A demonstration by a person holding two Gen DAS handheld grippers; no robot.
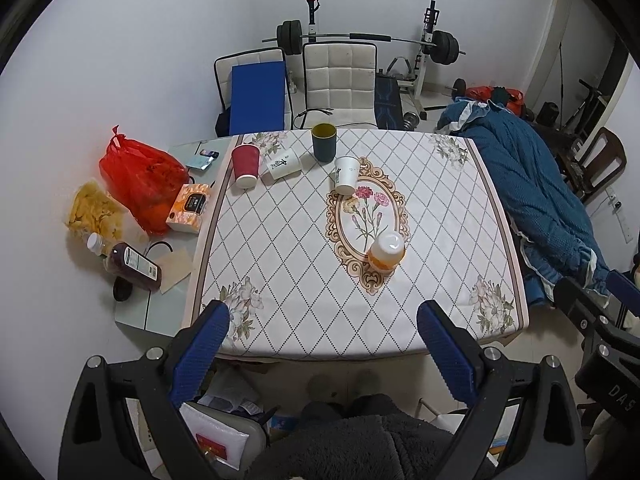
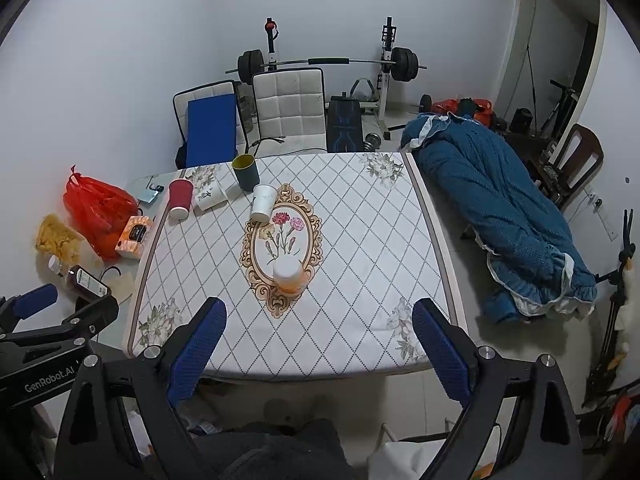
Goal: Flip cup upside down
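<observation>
Both tools, left tool (image 1: 322, 334) and right tool (image 2: 318, 330), hang open and empty at the near table (image 1: 460, 220) edge. The orange-and-white paper cup (image 1: 386, 251) sits base-up on the floral oval; squeezing could crush it. The dark green cup (image 1: 324, 142) stands upright, its contents hidden.

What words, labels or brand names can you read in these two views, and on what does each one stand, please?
"GenRobot.AI": on the body of the left claw, seen from the right wrist.
"DAS": on the body of the right claw, cut off by the frame edge.
Bottle label, tissue box print, white cup brush mark: too small to read.
</observation>
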